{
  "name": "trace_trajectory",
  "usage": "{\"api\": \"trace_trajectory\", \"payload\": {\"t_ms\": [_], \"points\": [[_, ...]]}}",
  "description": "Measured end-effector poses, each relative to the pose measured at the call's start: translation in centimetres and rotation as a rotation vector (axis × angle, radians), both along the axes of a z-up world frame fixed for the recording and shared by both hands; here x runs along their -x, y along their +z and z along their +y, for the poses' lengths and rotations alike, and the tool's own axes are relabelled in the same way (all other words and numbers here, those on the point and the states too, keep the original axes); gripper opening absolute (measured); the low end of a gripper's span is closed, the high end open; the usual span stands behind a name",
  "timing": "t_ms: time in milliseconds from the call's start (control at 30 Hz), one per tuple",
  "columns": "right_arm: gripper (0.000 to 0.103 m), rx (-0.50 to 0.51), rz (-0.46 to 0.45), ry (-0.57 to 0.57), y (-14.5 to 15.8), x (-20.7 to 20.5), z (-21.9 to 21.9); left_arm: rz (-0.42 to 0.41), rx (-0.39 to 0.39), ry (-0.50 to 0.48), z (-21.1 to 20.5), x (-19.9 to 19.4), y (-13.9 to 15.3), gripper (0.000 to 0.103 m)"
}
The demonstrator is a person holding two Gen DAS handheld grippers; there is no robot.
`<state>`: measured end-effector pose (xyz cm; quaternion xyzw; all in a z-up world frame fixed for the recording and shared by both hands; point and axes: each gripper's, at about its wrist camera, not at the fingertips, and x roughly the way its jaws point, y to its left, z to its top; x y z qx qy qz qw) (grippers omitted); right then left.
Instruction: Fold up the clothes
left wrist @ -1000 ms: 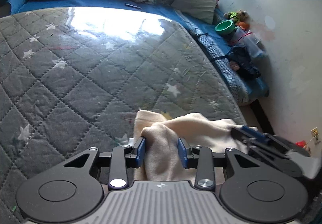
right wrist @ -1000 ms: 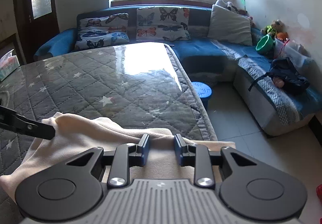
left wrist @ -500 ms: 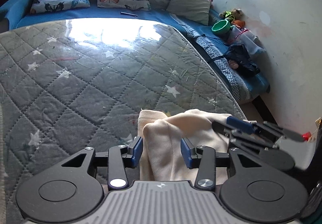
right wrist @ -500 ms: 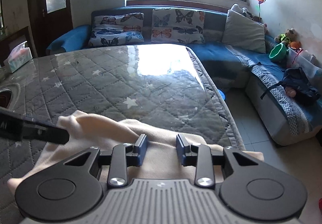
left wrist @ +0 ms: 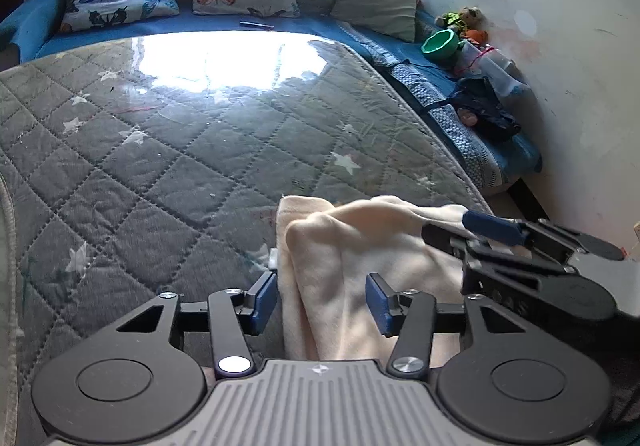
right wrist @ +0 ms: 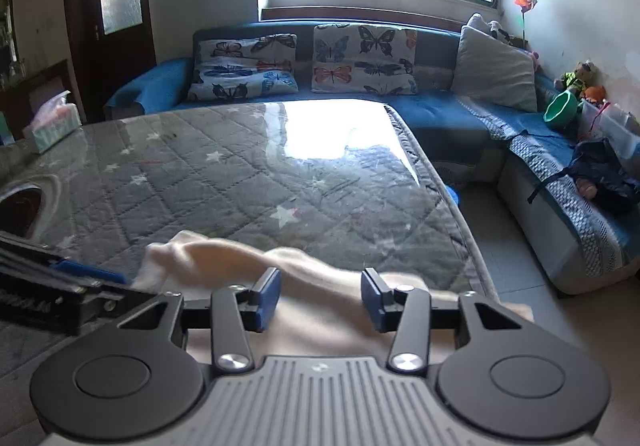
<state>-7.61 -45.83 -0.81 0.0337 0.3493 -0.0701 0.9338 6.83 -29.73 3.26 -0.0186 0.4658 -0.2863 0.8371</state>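
— Where's the garment?

— I see the cream cloth bunched at the near edge of the quilted worktop, close to its right corner.

— Tools?

— My left tool is spread wide, cloth lying loose between its pads. My right tool is spread wide too, over the same cloth.

— Any writing?

— Lettering on the left tool's side, too blurred to read.

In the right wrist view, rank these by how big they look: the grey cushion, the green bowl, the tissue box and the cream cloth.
As they look in that view:
1. Cream cloth, though nearness inflates it
2. Grey cushion
3. Tissue box
4. Green bowl
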Motion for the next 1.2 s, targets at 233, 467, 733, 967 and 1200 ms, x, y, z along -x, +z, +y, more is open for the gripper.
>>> {"api": "trace_trajectory", "payload": {"t_ms": [233, 467, 733, 967, 1200], "points": [[0.054, 0.005, 0.02, 0.023, -0.1, 4.3, 1.0, -0.024, -0.043, -0.029, 0.0, 2.2, -0.6, 0.059], [0.059, 0.013, 0.016, 0.01, -0.2, 8.5, 1.4, -0.076, -0.055, -0.033, 1.0, 3.6, -0.5, 0.064], [0.06, 0.007, -0.005, -0.036, -0.7, 12.0, 1.1, -0.092, -0.073, -0.034, 1.7, 4.7, -0.7, 0.07], [0.076, -0.012, -0.065, -0.046, 0.3, 13.2, 1.7, -0.107, -0.067, -0.033, 2.5, 6.1, -0.4, 0.077], [0.091, -0.011, -0.086, -0.046, 0.3, 14.1, 2.6, -0.129, -0.057, -0.042, 3.1, 8.5, -0.3, 0.089]]}}
